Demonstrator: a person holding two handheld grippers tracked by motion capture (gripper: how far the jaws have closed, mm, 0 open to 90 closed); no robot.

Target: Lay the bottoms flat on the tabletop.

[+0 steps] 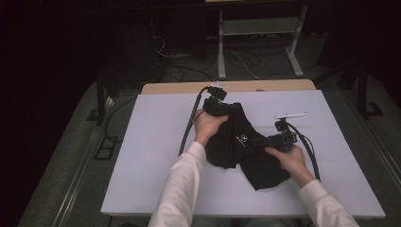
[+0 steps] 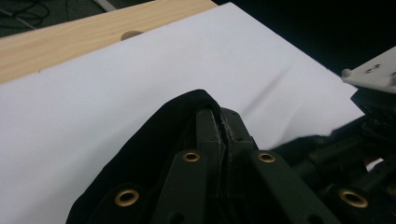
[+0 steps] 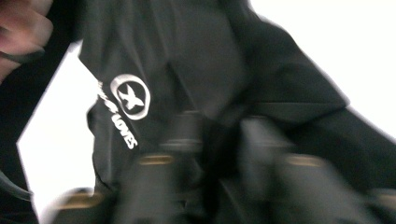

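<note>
A black garment (image 1: pixel 236 151) with a small white logo (image 1: pixel 242 138) lies crumpled in the middle of the white table cover (image 1: pixel 151 156). My left gripper (image 1: pixel 231 108) sits at its far top corner, shut on a fold of the black cloth (image 2: pixel 154 140), and its jaws (image 2: pixel 219 119) meet tip to tip with fabric wrapped over them. My right gripper (image 1: pixel 256 140) reaches in from the right at the garment's middle. Its view is blurred: the jaws (image 3: pixel 219 128) stand close together with dark cloth (image 3: pixel 210 70) bunched between them, beside the round logo (image 3: pixel 130 97).
A bare wooden strip (image 1: pixel 227 86) runs along the table's far edge (image 2: pixel 70 42). Beyond it, metal frame legs (image 1: pixel 295 47) and loose cables (image 1: pixel 179 66) lie on the floor. Cables trail from both grippers across the cover. The right gripper's grey plate (image 2: pixel 373 74) shows near the left gripper.
</note>
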